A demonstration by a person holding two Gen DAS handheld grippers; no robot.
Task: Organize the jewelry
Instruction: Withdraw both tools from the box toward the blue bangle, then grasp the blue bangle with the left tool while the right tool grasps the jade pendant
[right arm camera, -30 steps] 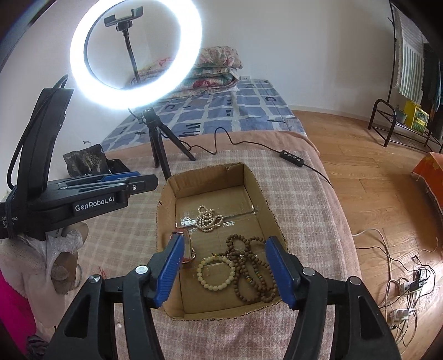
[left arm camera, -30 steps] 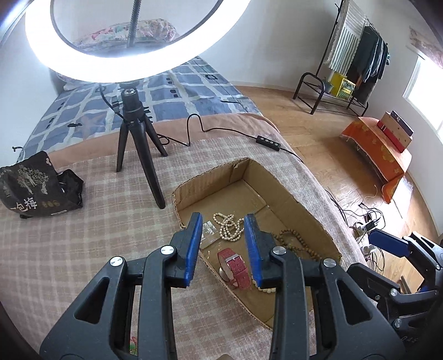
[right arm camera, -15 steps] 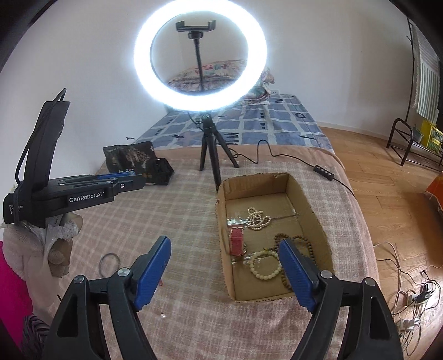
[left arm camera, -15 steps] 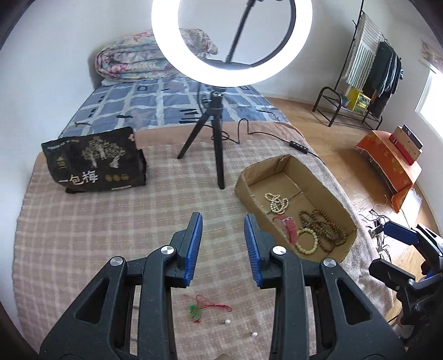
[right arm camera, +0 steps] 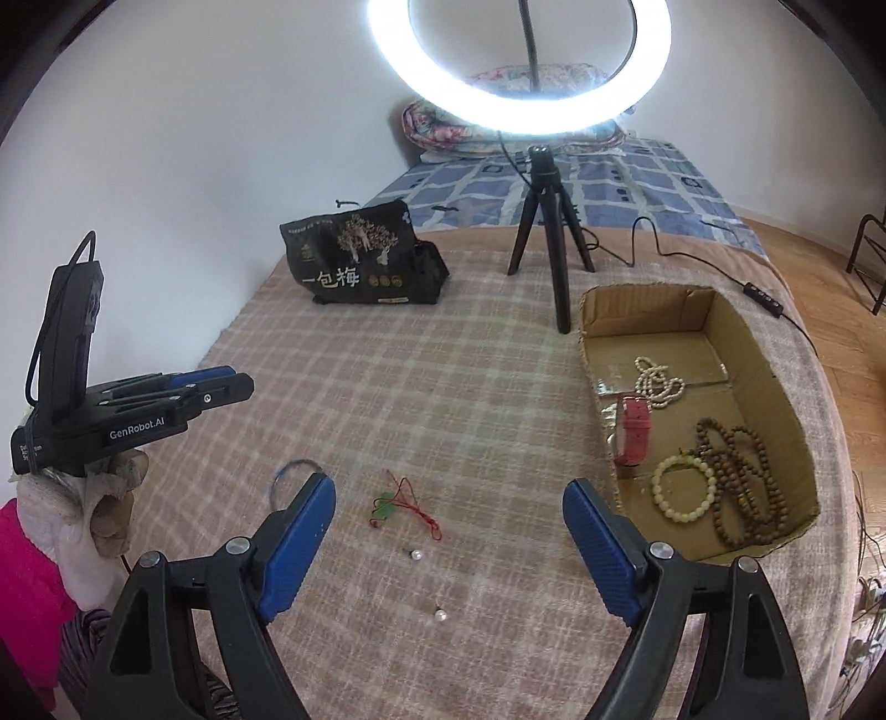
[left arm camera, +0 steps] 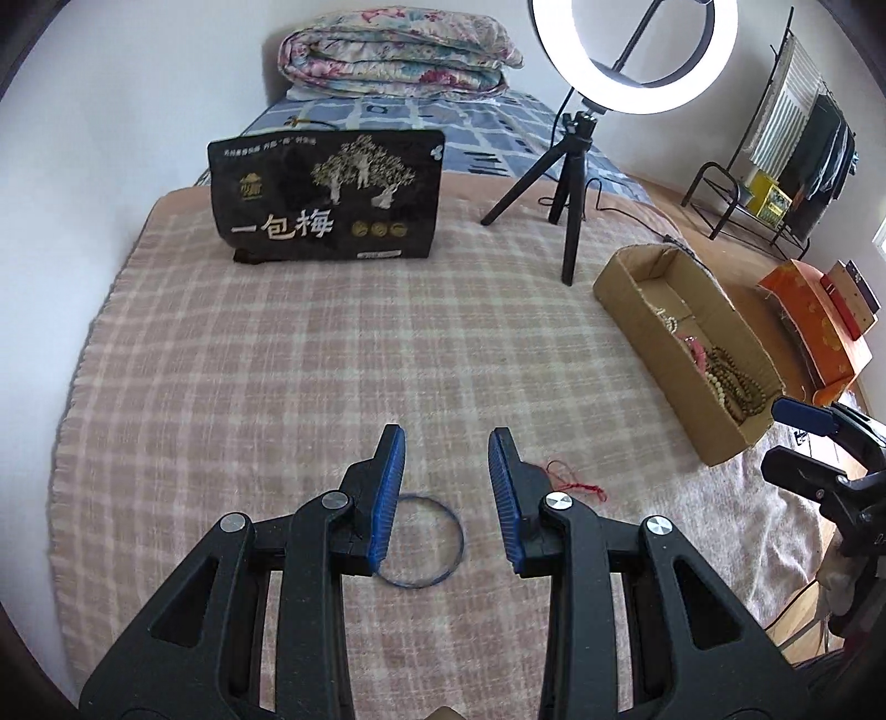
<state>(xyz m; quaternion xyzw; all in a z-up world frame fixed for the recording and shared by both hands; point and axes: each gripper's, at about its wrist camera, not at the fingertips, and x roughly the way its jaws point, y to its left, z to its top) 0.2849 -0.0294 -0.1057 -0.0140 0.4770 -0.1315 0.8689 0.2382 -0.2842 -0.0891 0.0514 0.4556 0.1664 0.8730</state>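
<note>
A thin blue ring (left arm camera: 458, 540) lies on the checked blanket, just below and between the tips of my left gripper (left arm camera: 446, 435), which is open with nothing in it. My right gripper (right arm camera: 448, 487) is open and its jaws are still opening, with nothing between them. Below it lie a red cord with a green pendant (right arm camera: 407, 507) and two small pearls (right arm camera: 415, 554) (right arm camera: 440, 613). The cardboard box (right arm camera: 637, 302) on the right holds a white bead necklace (right arm camera: 659, 382), a red watch (right arm camera: 634, 437), a cream bracelet (right arm camera: 684, 493) and brown beads (right arm camera: 742, 476).
A black snack bag (left arm camera: 326, 196) stands at the back of the blanket. The ring light's tripod (right arm camera: 548, 232) stands beside the box, its cable trailing right. A folded quilt (left arm camera: 398, 50) lies by the wall. A gloved hand (right arm camera: 105, 498) holds the left gripper.
Both views have swung left from above the box to the open blanket. The right jaws have widened. The blue ring, red cord and pearls have come into view.
</note>
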